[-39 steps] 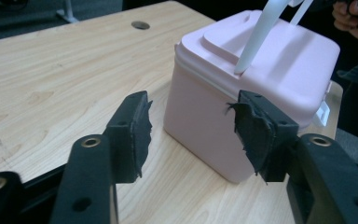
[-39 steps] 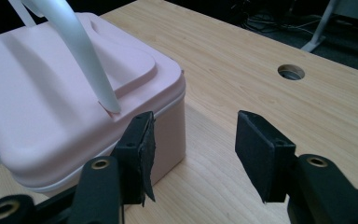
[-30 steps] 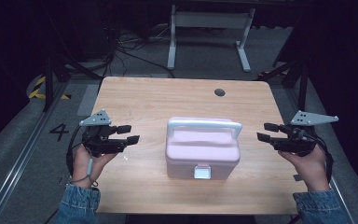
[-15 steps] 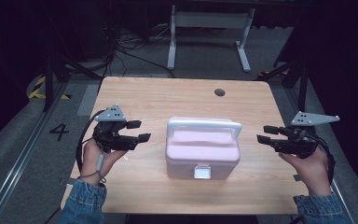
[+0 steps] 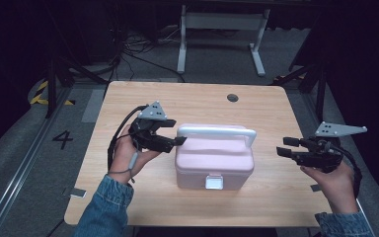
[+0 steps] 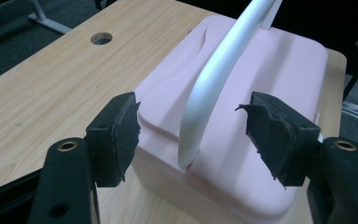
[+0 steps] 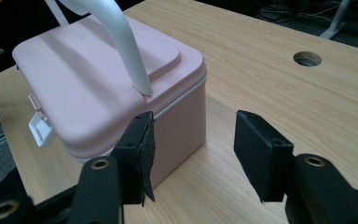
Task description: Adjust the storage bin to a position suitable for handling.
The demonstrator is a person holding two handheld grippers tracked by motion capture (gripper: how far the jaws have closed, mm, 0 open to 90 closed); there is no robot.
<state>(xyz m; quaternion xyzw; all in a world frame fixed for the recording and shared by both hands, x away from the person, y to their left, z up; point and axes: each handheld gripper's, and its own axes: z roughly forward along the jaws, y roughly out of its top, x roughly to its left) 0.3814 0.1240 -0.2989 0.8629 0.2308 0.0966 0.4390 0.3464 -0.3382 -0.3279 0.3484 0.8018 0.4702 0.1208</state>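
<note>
- Left gripper [image 6: 193, 135] fingers [image 6: 116, 135]: just opened wide; white handle [image 6: 214, 84] of pink box [image 6: 279, 65] framed between them, ungripped.
- Right gripper [image 7: 193, 154]: held open, empty, beside the box.

table [image 5: 128, 197]: light wood, round hole [image 5: 232, 98] near far edge | floor: white frame [image 5: 221, 22], cables [image 5: 128, 47], "4" mark [image 5: 62, 139]
</note>
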